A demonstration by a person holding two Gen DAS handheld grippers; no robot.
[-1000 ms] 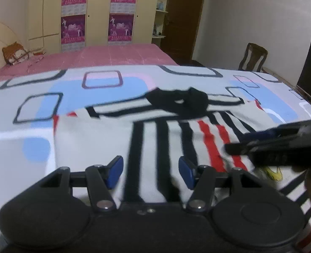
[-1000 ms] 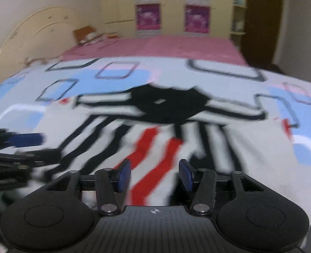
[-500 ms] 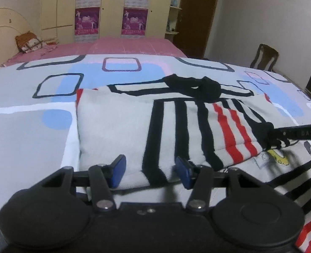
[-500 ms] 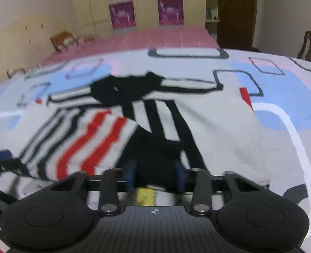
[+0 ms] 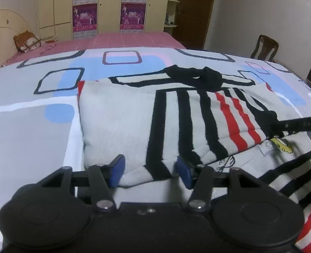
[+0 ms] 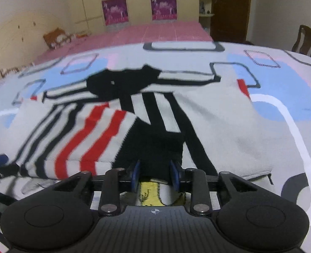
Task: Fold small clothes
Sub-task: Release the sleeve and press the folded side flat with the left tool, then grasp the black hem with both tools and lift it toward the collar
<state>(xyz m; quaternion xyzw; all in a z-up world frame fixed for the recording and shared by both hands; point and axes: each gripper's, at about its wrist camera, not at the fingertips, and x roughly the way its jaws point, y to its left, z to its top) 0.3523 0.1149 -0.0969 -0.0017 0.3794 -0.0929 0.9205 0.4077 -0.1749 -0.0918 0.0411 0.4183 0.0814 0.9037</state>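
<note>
A grey-white sweater [image 5: 134, 122] with black and red stripes and a black collar [image 5: 193, 76] lies folded on the bed. My left gripper [image 5: 150, 171] is at its near folded edge. The jaws are opening, and the edge lies between the blue pads [image 5: 117, 169] without being pinched. My right gripper [image 6: 155, 175] is shut on the sweater's black cuff [image 6: 155, 145]. It also shows in the left wrist view as the right gripper [image 5: 296, 124], at the right side of the fold. Under the fold lies cloth with a yellow cartoon print [image 5: 281, 145] and more stripes.
The patterned bedsheet [image 5: 29, 137] stretches left and far. Behind it lie a pink cover [image 5: 123, 40] and a pillow [image 5: 27, 42] by the headboard. A wooden chair [image 5: 264, 46] stands at the right, and a wardrobe with posters [image 5: 132, 12] is at the back.
My right gripper's jaws narrowed and closed on the black cuff while it swung toward the sweater's right side. The left gripper shifted a little and now sits at the settled folded edge.
</note>
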